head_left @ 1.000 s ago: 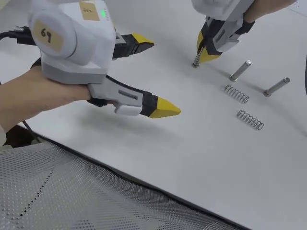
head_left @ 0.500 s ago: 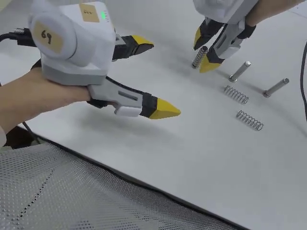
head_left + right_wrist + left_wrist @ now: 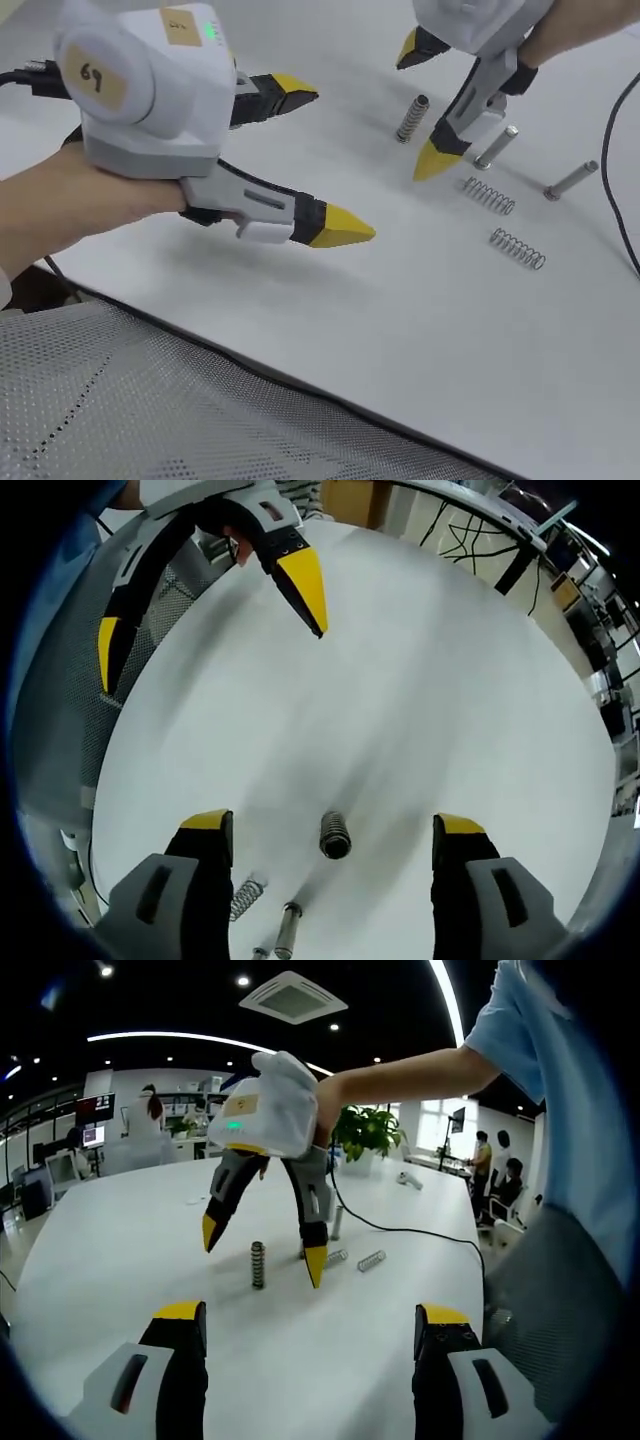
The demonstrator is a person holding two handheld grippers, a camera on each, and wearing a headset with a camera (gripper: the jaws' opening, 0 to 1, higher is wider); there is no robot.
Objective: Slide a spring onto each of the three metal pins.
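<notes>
Right gripper (image 3: 420,108), jaws spread, is straddling the spring-loaded pin (image 3: 412,118) standing toward the far edge of the bench (image 3: 300,330), while left gripper (image 3: 328,162) is idling spread; any sideways jaw swing risks toppling it.

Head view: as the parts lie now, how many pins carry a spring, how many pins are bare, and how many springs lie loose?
Pin with a spring on it: 1
Bare pins: 2
Loose springs: 2
Total: 5

white-grey left tongs (image 3: 330,162) and right tongs (image 3: 415,112), black-and-yellow jaws, tan "69" sticker (image 3: 97,78), light-blue sleeve (image 3: 520,1020)
</notes>
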